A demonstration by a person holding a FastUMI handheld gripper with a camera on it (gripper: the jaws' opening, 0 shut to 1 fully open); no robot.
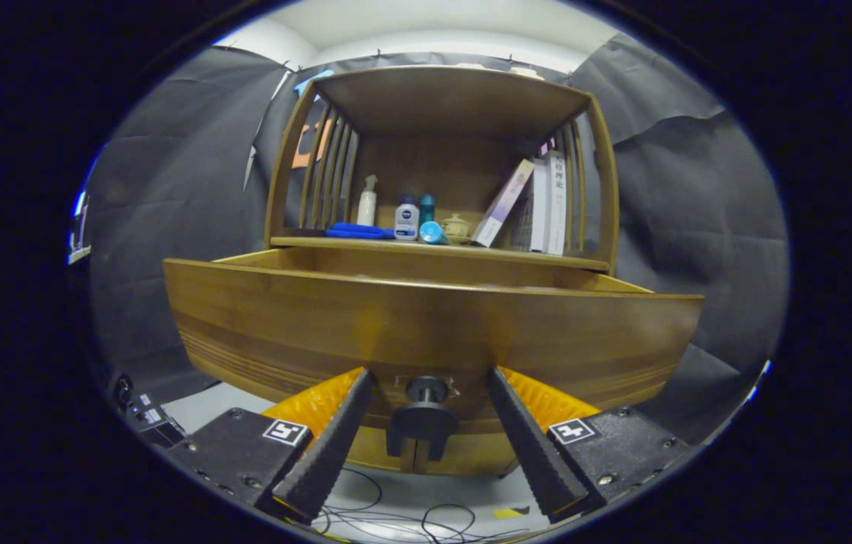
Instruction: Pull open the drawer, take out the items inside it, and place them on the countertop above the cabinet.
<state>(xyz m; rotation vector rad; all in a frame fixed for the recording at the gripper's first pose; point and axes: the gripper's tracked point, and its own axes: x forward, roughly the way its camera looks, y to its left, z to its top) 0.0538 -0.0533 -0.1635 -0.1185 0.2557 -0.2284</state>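
The wooden drawer (426, 317) stands pulled out toward me, its front panel wide across the view; its inside is hidden behind that panel. A black round knob (424, 419) sticks out of the panel's lower middle. My gripper (430, 381) is open, its two black ribbed fingers (335, 438) spread on either side of the knob without touching it. Above the drawer runs the countertop (365, 243) of the cabinet, carrying a blue cloth (356, 230), a white spray bottle (368, 201), a white bottle with blue cap (406, 219), a teal bottle (427, 208) and a small ceramic pot (455, 225).
Several books (539, 208) lean at the right of the countertop under a wooden hutch roof (449, 98) with slatted sides. Black cables (396, 517) lie on the pale floor below the drawer. A black device (143, 412) sits low at the left.
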